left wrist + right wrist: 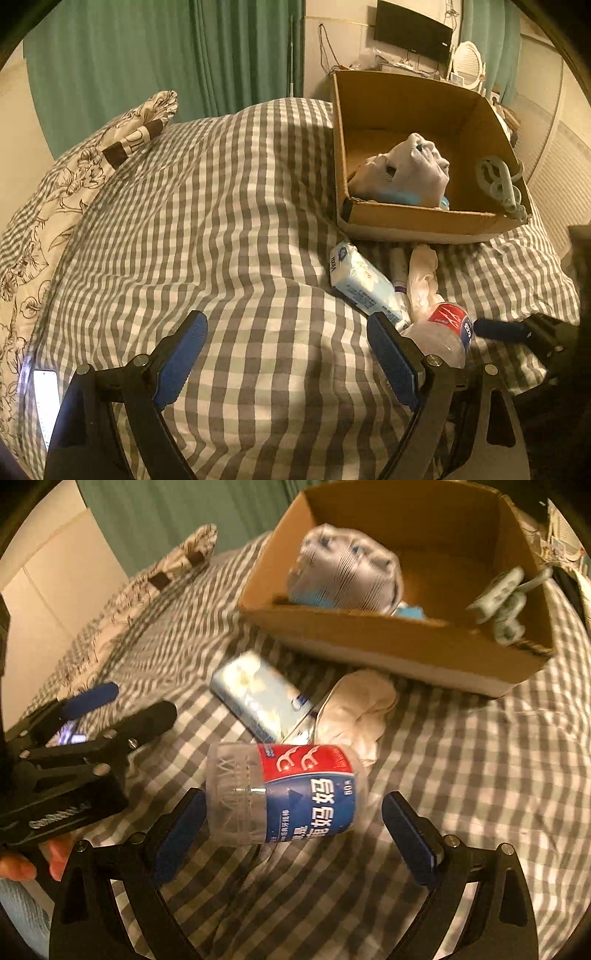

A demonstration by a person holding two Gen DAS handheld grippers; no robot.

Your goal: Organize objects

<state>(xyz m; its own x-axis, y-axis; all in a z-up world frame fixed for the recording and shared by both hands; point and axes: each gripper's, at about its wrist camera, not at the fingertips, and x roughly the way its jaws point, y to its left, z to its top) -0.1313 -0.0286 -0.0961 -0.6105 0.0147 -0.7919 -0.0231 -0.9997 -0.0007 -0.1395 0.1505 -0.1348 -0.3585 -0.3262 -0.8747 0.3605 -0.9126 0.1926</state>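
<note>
A clear plastic floss-pick jar [284, 794] with a red and blue label lies on its side on the checked bedspread, between the fingers of my open right gripper [295, 823], which do not visibly press it. It also shows in the left wrist view [445, 328]. A light blue tissue pack [258, 698] and a white cloth [358, 709] lie just beyond it. A cardboard box [391, 638] holds a bundled white cloth [343, 572] and pale green clips [502, 602]. My left gripper [286, 354] is open and empty over bare bedspread, left of the jar.
A floral pillow [85, 166] lies at the bed's far left. A lit phone [46, 406] lies near the left edge. Green curtains [147, 55] hang behind the bed. A small tube [399, 266] lies between the tissue pack and the cloth.
</note>
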